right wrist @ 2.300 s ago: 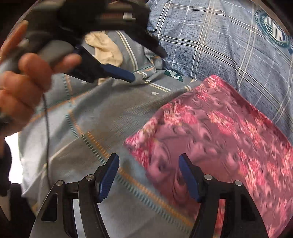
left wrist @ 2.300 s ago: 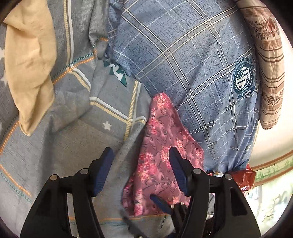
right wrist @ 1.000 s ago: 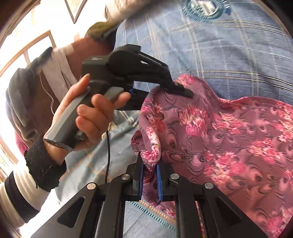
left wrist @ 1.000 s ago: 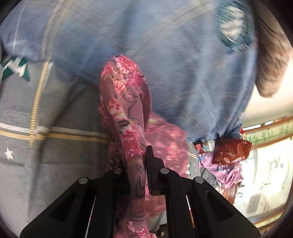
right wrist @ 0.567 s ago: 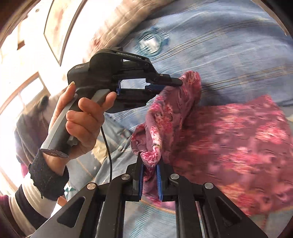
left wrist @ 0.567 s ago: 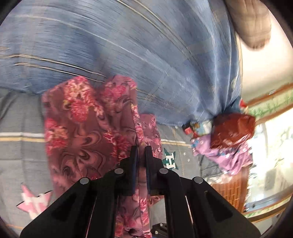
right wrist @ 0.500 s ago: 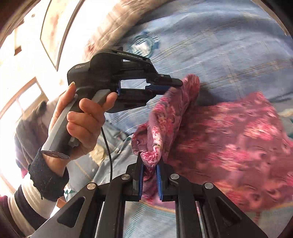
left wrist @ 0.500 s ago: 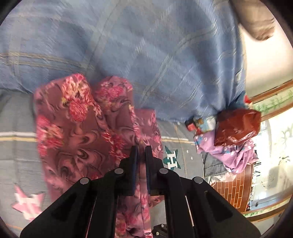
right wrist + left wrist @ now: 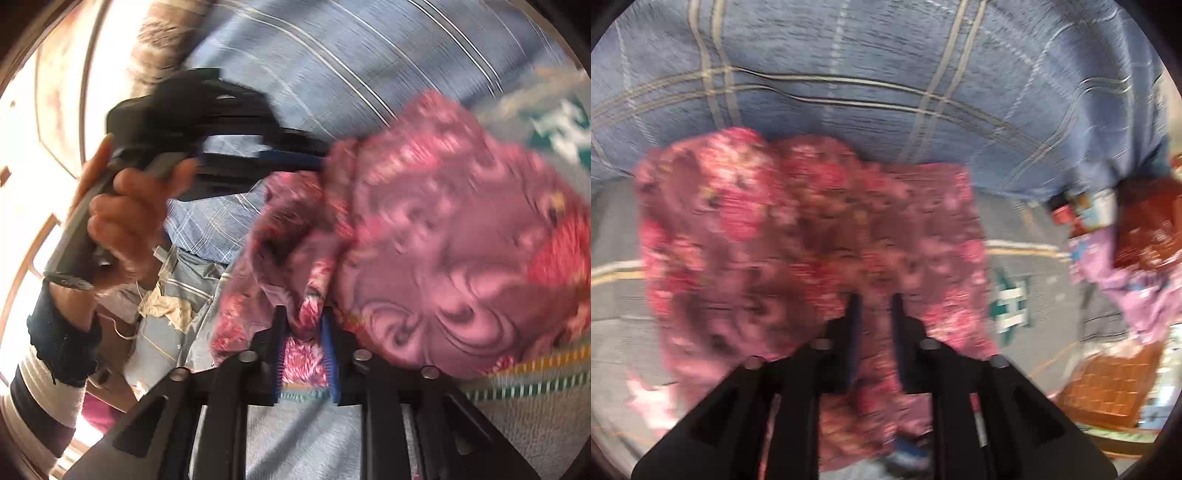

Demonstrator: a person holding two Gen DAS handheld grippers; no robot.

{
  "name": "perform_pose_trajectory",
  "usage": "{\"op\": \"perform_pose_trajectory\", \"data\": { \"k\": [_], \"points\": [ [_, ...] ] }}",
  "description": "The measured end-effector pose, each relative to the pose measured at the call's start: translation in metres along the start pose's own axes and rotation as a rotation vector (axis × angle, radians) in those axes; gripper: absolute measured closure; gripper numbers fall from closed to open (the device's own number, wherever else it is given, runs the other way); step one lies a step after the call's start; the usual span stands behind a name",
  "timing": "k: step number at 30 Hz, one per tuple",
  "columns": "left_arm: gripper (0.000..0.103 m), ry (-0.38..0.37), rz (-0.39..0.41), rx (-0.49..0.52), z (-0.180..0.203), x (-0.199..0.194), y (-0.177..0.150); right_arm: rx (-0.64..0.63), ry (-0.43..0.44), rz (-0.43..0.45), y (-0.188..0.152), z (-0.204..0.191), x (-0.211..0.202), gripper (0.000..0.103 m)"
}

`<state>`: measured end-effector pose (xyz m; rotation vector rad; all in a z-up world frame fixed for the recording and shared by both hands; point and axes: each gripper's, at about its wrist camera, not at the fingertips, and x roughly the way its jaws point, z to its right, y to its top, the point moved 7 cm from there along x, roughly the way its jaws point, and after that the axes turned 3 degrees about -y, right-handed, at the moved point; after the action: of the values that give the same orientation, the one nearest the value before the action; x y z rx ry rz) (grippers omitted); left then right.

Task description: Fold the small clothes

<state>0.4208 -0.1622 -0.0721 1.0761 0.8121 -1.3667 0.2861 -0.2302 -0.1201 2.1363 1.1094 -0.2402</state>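
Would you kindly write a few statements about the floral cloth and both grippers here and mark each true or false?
1. The right gripper is shut on the floral cloth. True.
2. The left gripper holds a beige cloth. False: its jaws pinch the floral cloth.
3. The floral cloth lies flat and neatly folded. False: it hangs bunched between the two grippers.
4. A blue plaid fabric lies behind the floral cloth. True.
5. The person's hand is on the left gripper's handle. True.
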Motion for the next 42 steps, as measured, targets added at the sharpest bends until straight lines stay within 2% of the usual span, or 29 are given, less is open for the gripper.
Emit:
{"op": "perform_pose_trajectory", "data": {
  "k": [1, 3, 4, 5, 6, 8, 10, 12, 16, 19, 23, 27, 28, 33, 37, 40, 42],
  "points": [
    [0.071, 0.033, 0.011, 0.003, -0.008, -0.006, 0.0, 0.017, 0.012, 0.012, 0.002, 0.001, -0.004, 0.079],
    [0.062, 0.101, 0.06, 0.016, -0.017, -0.023, 0.003, 0.004, 0.034, 0.07, 0.011, -0.002, -0.017, 0.059],
    [0.052, 0.122, 0.077, 0.019, -0.02, -0.03, 0.004, -0.002, 0.044, 0.091, 0.016, -0.004, -0.023, 0.052],
    [0.042, 0.141, 0.092, 0.018, -0.023, -0.035, 0.005, -0.003, 0.047, 0.098, 0.019, -0.005, -0.024, 0.036],
    [0.04, 0.166, 0.105, 0.009, -0.026, -0.039, 0.006, 0.0, 0.033, 0.096, 0.024, -0.004, -0.024, 0.031],
    [0.04, 0.186, 0.104, -0.007, -0.034, -0.041, 0.009, 0.006, 0.029, 0.074, 0.03, -0.003, -0.017, 0.031],
    [0.04, 0.195, 0.06, -0.015, -0.032, -0.028, 0.009, -0.011, 0.005, 0.006, 0.032, -0.007, 0.0, 0.031],
    [0.04, 0.221, 0.013, -0.011, -0.026, -0.006, 0.009, -0.044, 0.025, -0.038, 0.035, -0.013, 0.012, 0.031],
    [0.04, 0.313, -0.025, -0.003, -0.027, 0.024, 0.014, -0.064, 0.11, -0.036, 0.027, -0.026, 0.017, 0.031],
    [0.04, 0.346, -0.041, -0.028, -0.033, 0.035, 0.019, -0.087, 0.106, -0.052, 0.021, -0.024, 0.019, 0.032],
    [0.04, 0.344, -0.044, -0.042, -0.032, 0.036, 0.022, -0.083, 0.136, -0.05, 0.02, -0.028, 0.017, 0.031],
    [0.04, 0.178, -0.019, -0.024, -0.002, 0.031, 0.023, -0.072, 0.146, -0.056, 0.02, -0.029, 0.017, 0.033],
    [0.04, 0.179, -0.019, -0.015, 0.001, 0.032, 0.023, -0.069, 0.149, -0.054, 0.021, -0.027, 0.018, 0.033],
    [0.04, 0.366, -0.07, 0.032, -0.008, 0.054, 0.021, -0.067, 0.156, -0.049, 0.026, -0.022, 0.016, 0.033],
    [0.04, 0.38, -0.067, -0.043, -0.024, 0.049, 0.017, -0.049, 0.204, -0.037, 0.027, -0.021, 0.011, 0.032],
    [0.04, 0.38, -0.061, -0.053, -0.038, 0.04, 0.019, -0.06, 0.222, -0.041, 0.026, -0.024, 0.009, 0.032],
    [0.036, 0.359, -0.088, -0.058, -0.048, 0.043, 0.019, -0.072, 0.216, -0.043, 0.025, -0.025, 0.012, 0.032]
  ]
}}
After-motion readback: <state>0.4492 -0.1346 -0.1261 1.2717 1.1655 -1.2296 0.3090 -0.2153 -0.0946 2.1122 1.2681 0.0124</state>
